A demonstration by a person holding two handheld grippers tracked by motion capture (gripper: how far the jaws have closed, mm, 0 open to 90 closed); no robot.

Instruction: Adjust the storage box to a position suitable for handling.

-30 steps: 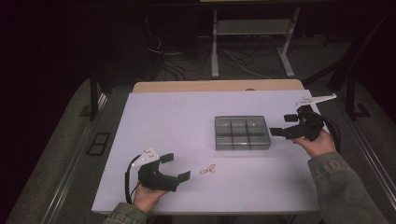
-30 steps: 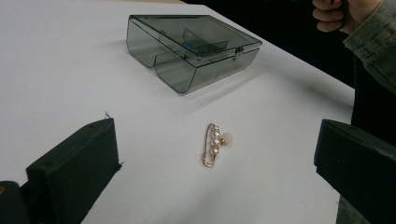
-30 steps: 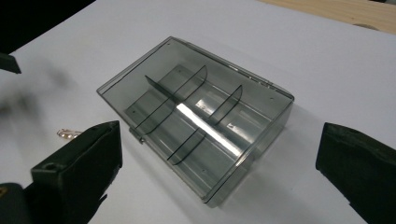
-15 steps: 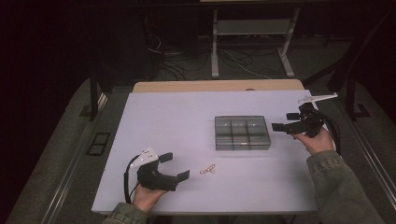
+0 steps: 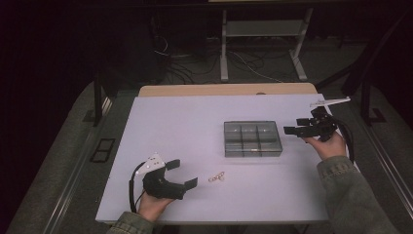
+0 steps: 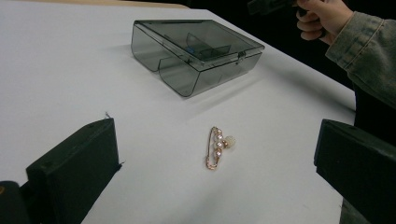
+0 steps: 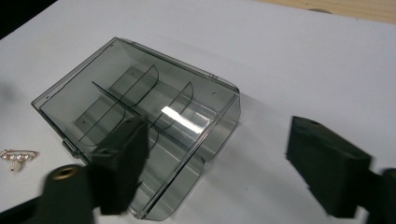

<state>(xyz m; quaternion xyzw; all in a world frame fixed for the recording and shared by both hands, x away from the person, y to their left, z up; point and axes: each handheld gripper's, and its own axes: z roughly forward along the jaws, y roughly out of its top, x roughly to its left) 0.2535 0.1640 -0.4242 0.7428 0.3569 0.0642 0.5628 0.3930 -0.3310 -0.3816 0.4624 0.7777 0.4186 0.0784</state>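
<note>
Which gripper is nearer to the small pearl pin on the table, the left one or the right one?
Left. The left gripper lies just beside the pearl pin, its open jaws facing it. The right gripper is far across the table, at the other side of the grey box.

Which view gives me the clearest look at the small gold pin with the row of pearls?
The left gripper view: the small gold pin with pearls lies on the white table, sharp, ahead of the open jaws. The high view shows it as a pale speck; the right gripper view shows it at its left edge.
</note>
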